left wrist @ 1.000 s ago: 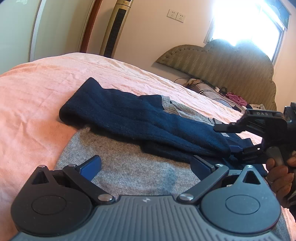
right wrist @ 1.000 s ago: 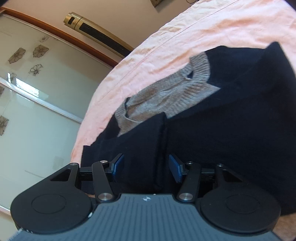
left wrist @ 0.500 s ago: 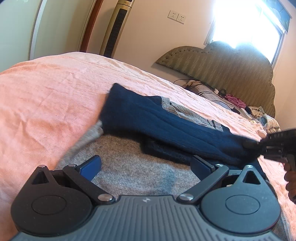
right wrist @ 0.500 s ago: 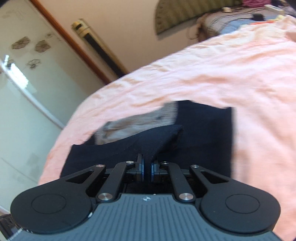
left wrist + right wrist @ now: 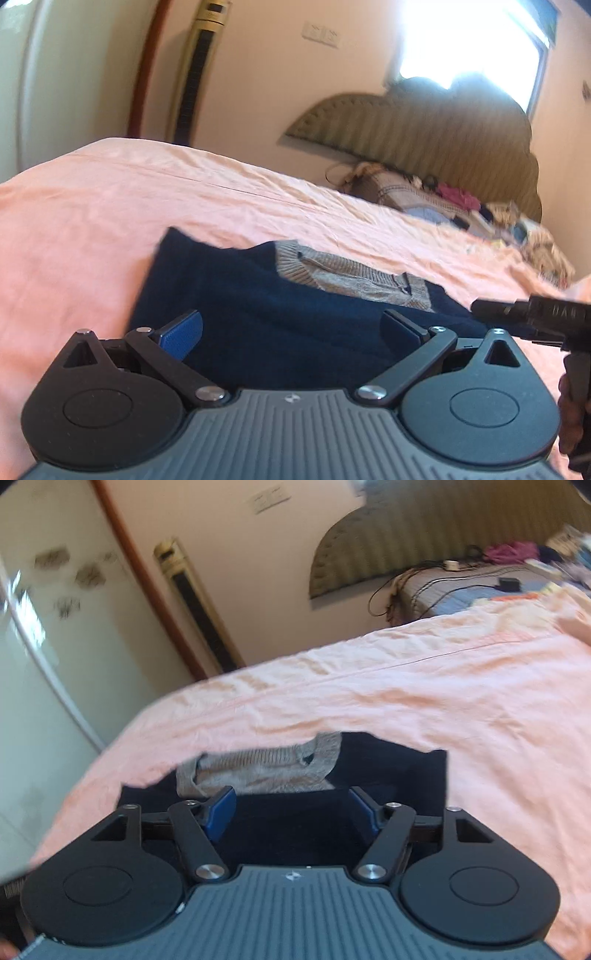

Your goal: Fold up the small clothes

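Opening right claw [image 5: 291, 812] empty over folded sweater [image 5: 295, 830]; left claw [image 5: 291, 332] wide, empty

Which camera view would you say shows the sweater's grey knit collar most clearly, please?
The left wrist view: the grey collar lies sharp and unobstructed there. In the right wrist view the collar is motion-blurred and partly hidden behind a finger of the right gripper.
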`<state>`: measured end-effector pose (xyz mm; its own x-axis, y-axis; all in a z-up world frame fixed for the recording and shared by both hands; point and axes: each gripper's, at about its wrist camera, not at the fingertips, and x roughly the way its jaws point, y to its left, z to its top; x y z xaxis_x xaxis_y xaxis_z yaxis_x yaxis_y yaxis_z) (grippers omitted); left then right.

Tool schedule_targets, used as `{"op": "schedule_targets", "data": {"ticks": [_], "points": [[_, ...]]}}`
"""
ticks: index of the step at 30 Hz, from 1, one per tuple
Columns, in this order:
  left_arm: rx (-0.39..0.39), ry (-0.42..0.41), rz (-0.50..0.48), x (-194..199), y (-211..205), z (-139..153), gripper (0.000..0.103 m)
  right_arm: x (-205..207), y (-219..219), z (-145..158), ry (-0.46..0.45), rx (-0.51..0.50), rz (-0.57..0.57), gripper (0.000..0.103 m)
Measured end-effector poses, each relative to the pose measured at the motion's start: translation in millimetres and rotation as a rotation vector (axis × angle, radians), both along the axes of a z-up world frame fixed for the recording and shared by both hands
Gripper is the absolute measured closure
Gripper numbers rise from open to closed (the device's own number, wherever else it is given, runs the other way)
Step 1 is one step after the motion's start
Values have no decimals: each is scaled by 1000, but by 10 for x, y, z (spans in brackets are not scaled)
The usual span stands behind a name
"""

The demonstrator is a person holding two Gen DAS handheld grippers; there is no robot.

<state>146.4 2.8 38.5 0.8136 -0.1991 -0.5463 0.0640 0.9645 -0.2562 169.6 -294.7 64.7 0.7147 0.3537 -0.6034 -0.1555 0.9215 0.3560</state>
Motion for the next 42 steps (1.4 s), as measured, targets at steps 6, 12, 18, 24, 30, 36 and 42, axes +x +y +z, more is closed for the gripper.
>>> {"op": "schedule_targets", "data": {"ticks": [6, 12, 18, 24, 30, 36, 42], "points": [[218, 94, -61, 380, -92, -400, 0, -41, -64, -350, -37, -83, 60, 39], [229, 116, -44, 282, -83, -289, 0, -171, -26, -147, -53, -145, -25, 37], [227, 121, -42, 208, 0, -318, 0, -248, 39, -328, -20, -215, 10, 26], [172, 79, -84, -159, -56, -120, 0, -600, 165, -84, -100, -163, 49, 20], [270, 142, -90, -212, -160, -245, 0, -496, 199, -273, -1, -248, 12, 15], [296, 124, -122, -408, -136, -349, 0, -657, 317, -283, -17, -276, 82, 5], [198, 116, -105, -785, -65, -110, 0, -1092, 358, -99, -74, -223, 95, 8]]}}
